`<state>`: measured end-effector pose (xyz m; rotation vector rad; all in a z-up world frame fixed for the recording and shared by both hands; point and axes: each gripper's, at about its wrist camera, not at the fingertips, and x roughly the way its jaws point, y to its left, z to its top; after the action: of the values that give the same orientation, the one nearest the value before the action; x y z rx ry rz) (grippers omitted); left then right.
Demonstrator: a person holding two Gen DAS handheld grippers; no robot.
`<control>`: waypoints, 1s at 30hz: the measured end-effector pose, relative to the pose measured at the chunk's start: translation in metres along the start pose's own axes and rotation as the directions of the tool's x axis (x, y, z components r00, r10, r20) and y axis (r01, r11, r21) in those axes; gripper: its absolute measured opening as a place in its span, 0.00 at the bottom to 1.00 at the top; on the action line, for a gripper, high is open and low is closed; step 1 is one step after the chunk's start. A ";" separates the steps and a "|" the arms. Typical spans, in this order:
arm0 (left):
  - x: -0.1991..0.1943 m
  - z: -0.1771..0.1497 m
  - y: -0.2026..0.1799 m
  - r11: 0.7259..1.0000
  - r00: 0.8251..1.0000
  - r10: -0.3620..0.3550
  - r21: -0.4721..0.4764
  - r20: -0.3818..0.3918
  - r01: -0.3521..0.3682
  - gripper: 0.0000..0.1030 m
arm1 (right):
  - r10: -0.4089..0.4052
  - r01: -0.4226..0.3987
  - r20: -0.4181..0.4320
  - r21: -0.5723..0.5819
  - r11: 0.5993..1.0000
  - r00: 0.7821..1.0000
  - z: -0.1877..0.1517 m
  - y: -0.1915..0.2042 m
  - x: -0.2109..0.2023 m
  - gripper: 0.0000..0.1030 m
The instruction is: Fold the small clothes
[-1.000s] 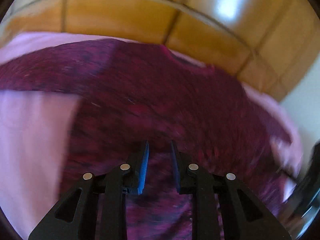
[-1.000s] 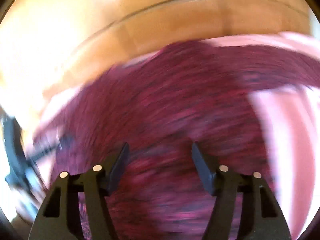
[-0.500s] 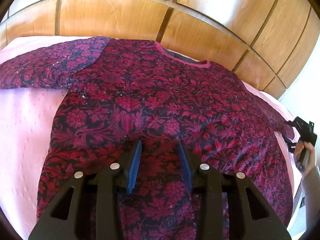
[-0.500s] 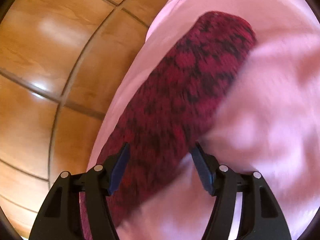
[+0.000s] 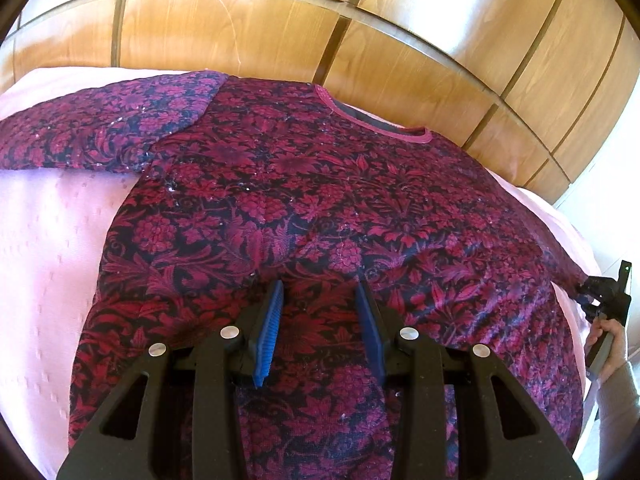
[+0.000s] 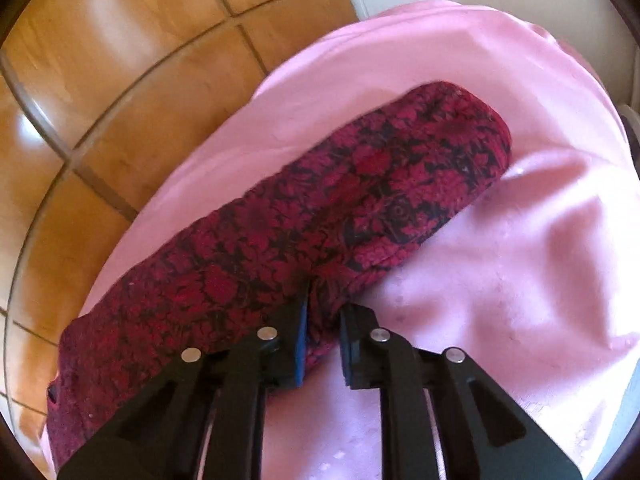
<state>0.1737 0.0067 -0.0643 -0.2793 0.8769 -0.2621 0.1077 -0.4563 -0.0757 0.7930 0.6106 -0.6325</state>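
your right gripper (image 6: 323, 312) has just closed on the sleeve (image 6: 360, 200); fold it over the top (image 5: 320, 208). left gripper (image 5: 319, 292) stays open above it.

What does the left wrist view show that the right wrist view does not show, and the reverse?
Only the left wrist view shows the whole sweater spread flat, its neckline, its left sleeve, and the open left tongs over its body. It also shows the right tongs from afar, at the other sleeve.

Only the right wrist view shows the right sleeve close up, with the right tongs closed on its edge, and the cuff.

Both show the sweater, the pink bedcover and the wooden panels.
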 end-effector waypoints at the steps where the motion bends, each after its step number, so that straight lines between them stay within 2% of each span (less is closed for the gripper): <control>1: 0.000 0.000 0.001 1.000 1.000 -0.002 -0.002 -0.001 0.002 0.35 | 0.009 -0.009 -0.005 -0.004 1.000 1.000 -0.002 0.002 -0.005 0.39; 2: -0.001 0.000 0.001 1.000 1.000 -0.004 -0.004 -0.003 0.004 0.36 | 0.010 -0.010 -0.005 -0.020 1.000 1.000 -0.002 0.004 -0.011 0.52; 3: -0.002 0.001 0.002 1.000 1.000 -0.007 -0.006 -0.007 0.007 0.35 | 0.012 -0.012 -0.003 -0.040 0.999 1.000 -0.009 0.007 -0.015 0.57; 5: -0.008 0.004 0.004 1.000 1.000 -0.006 -0.022 -0.026 0.005 0.35 | 0.062 -0.065 -0.032 -0.110 0.992 0.998 -0.019 0.017 -0.032 0.57; 7: -0.022 0.004 0.007 0.999 0.999 0.017 -0.038 -0.037 -0.018 0.35 | 0.139 -0.155 -0.098 -0.186 0.970 0.986 -0.039 0.030 -0.049 0.57; 10: -0.053 -0.004 0.019 0.996 0.996 0.083 -0.039 -0.013 -0.084 0.35 | 0.259 -0.333 -0.266 -0.290 0.897 0.929 -0.092 0.051 -0.073 0.57; 14: -0.088 -0.025 0.043 0.991 0.992 0.126 -0.042 -0.007 -0.126 0.35 | 0.284 -0.456 -0.450 -0.338 0.823 0.846 -0.163 0.067 -0.088 0.54; 16: -0.104 -0.042 0.055 0.988 0.988 0.154 -0.029 -0.016 -0.155 0.35 | 0.283 -0.480 -0.490 -0.340 0.808 0.824 -0.185 0.068 -0.092 0.51; 18: -0.115 -0.057 0.063 0.982 0.982 0.187 -0.018 -0.028 -0.187 0.35 | 0.301 -0.502 -0.506 -0.326 0.801 0.808 -0.192 0.067 -0.098 0.46; 20: -0.126 -0.074 0.074 0.984 0.984 0.169 -0.041 -0.054 -0.171 0.35 | 0.306 -0.520 -0.532 -0.317 0.793 0.789 -0.200 0.068 -0.104 0.42; 22: -0.135 -0.091 0.079 0.990 0.990 0.120 -0.068 -0.072 -0.125 0.35 | 0.284 -0.533 -0.565 -0.343 0.773 0.775 -0.215 0.068 -0.110 0.42; 24: -0.140 -0.102 0.075 0.993 0.991 0.109 -0.046 -0.077 -0.113 0.35 | 0.250 -0.533 -0.578 -0.392 0.750 0.777 -0.231 0.070 -0.115 0.42; 25: -0.142 -0.105 0.071 0.994 0.991 0.107 -0.029 -0.078 -0.110 0.31 | 0.224 -0.524 -0.578 -0.426 0.738 0.785 -0.236 0.071 -0.116 0.40; 26: -0.142 -0.107 0.069 0.994 0.991 0.104 -0.011 -0.081 -0.106 0.21 | 0.194 -0.505 -0.568 -0.463 0.729 0.800 -0.239 0.075 -0.117 0.29; 27: -0.143 -0.108 0.066 0.992 0.989 0.122 0.017 -0.078 -0.121 0.17 | 0.177 -0.497 -0.565 -0.483 0.721 0.806 -0.241 0.078 -0.117 0.18; 30: -0.144 -0.105 0.062 0.988 0.986 0.145 0.068 -0.082 -0.140 0.14 | 0.192 -0.490 -0.513 -0.546 0.680 0.837 -0.225 0.089 -0.134 0.12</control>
<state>0.0103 0.0991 -0.0460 -0.1475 0.9679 -0.1691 0.0253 -0.1921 -0.0670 0.3346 0.9759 0.1539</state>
